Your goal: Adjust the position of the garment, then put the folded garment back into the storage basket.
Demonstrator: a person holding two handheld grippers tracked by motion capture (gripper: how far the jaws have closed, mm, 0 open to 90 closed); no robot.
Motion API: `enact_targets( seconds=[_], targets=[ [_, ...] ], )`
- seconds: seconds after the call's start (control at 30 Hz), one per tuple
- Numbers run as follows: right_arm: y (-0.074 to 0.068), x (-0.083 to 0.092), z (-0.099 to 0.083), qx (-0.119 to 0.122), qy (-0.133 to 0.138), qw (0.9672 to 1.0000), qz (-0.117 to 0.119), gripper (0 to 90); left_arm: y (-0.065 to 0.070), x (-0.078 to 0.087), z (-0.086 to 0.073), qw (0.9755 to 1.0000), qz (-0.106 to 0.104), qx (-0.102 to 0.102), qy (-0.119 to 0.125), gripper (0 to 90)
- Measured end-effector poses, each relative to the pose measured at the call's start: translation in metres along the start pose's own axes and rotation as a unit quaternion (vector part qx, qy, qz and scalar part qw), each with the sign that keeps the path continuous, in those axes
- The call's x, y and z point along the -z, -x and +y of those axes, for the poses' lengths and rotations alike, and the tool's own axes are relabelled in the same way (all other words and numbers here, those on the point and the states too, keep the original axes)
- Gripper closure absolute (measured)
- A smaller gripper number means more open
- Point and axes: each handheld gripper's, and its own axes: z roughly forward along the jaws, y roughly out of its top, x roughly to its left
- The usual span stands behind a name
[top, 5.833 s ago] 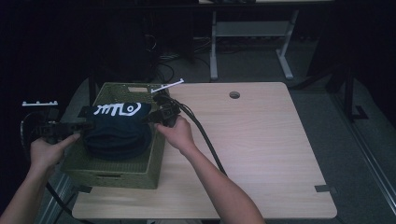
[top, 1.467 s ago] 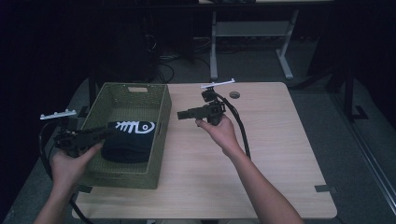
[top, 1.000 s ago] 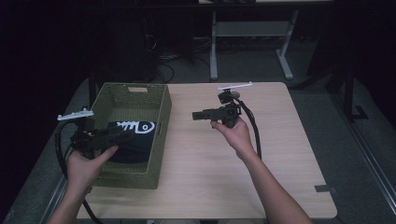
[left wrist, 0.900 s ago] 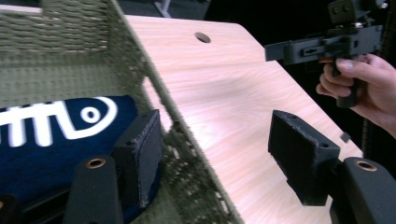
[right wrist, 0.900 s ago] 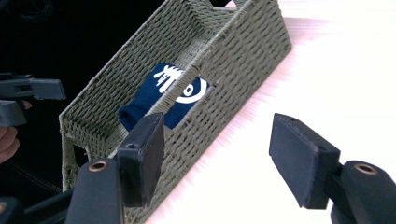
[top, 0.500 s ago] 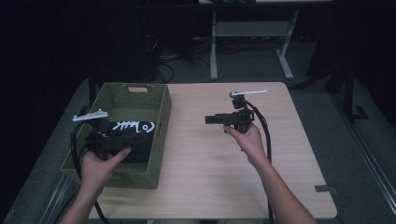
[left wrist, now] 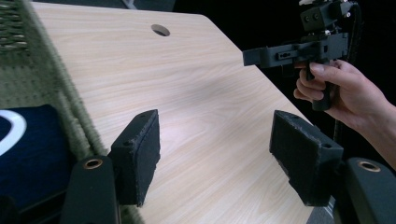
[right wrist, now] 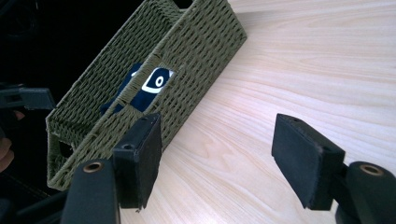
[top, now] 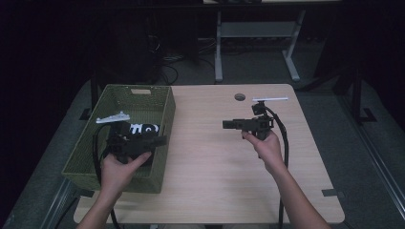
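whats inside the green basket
A folded dark blue garment with white print lies inside the green woven basket. The left gripper and hand cover part of it; the basket floor beneath is hidden.

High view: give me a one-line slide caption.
Folded navy garment lies in the green woven basket while the left gripper and right gripper, both open and empty, point at each other.

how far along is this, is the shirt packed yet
Looks done: the folded navy garment lies inside the green woven basket. In hand: nothing; the left gripper by the basket rim and the right gripper over the table both stand open and empty. Nothing visibly left.
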Motion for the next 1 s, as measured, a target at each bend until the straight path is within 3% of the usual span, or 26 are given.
enact_targets(
  seconds=[0.57, 1.0],
  targets=[
    [0.026, 0.028, -0.021, -0.017, 0.008, 0.9996, -0.021, 32.8, 0.018, -0.034, 0.001, 0.9994, -0.029, -0.012, -0.018, 32.1],
    [0.042, 0.045, -0.034, -0.032, 0.015, 0.9989, -0.029, 32.3, 0.023, -0.061, -0.002, 0.9987, -0.041, -0.009, -0.029, 31.8]
  ],
)
